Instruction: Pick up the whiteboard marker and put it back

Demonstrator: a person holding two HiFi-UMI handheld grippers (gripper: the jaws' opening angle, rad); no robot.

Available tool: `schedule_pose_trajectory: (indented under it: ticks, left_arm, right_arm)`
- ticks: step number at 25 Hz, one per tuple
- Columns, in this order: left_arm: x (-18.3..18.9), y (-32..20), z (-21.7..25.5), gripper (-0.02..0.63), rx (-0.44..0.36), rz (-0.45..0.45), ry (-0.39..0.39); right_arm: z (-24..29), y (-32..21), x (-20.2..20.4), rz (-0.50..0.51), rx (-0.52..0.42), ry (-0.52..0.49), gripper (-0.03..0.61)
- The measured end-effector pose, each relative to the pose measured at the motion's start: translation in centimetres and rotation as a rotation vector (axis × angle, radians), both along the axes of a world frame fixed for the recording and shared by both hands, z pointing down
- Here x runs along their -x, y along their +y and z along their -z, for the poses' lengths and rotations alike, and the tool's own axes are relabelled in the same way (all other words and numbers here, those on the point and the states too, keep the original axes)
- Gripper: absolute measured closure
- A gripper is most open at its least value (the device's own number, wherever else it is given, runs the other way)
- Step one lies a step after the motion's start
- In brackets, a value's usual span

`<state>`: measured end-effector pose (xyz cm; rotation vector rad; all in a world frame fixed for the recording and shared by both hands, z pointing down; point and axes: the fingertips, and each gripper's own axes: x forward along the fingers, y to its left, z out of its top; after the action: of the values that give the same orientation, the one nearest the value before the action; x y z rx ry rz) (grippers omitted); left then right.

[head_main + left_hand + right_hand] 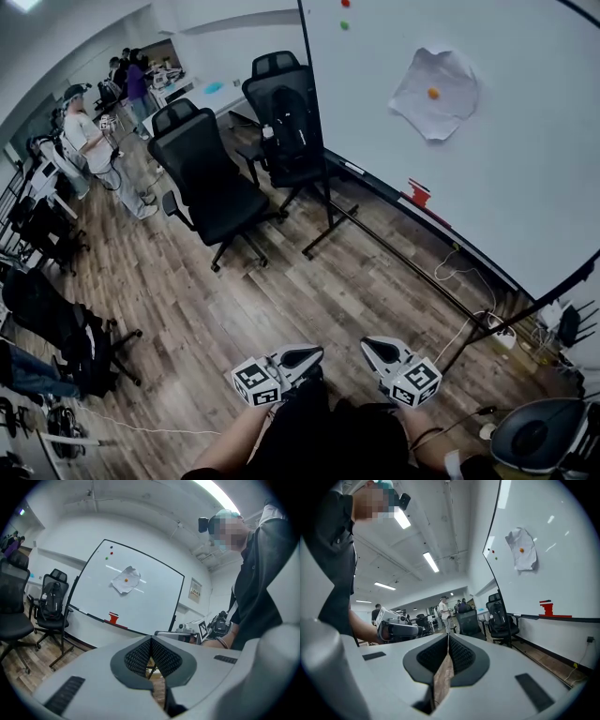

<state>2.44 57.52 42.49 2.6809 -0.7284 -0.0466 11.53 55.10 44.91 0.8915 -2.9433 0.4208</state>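
The whiteboard (525,141) stands at the right, with a crumpled paper (436,92) pinned to it by an orange magnet. Along its lower edge runs a tray with a red object (419,194) and a short pale stick (354,169), which may be the marker; it is too small to tell. Both grippers are low, near the person's body and far from the board. My left gripper (314,354) is shut and holds nothing, its jaws meeting in the left gripper view (151,639). My right gripper (367,347) is also shut and holds nothing (448,637).
Two black office chairs (211,178) (291,122) stand on the wooden floor between me and the board's left end; the farther one carries a backpack. The board's black stand leg (333,230) and white cables (464,281) lie on the floor. People stand at the far left (89,141).
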Motion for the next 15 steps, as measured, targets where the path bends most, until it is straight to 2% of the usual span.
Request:
schedule_pose_trajectory:
  ticks: [8,15]
  left_arm:
    - [-0.7,-6.0,-0.9,0.601,0.008,-0.036,0.036]
    - [0.9,-14.6,0.3,0.601,-0.023,-0.073,0.056]
  right_arm:
    - [-1.5,-4.4,-1.3,-0.041,0.030,0.042,0.558]
    - [-0.3,-12.4,-0.2,-0.080,0.021,0.089,0.558]
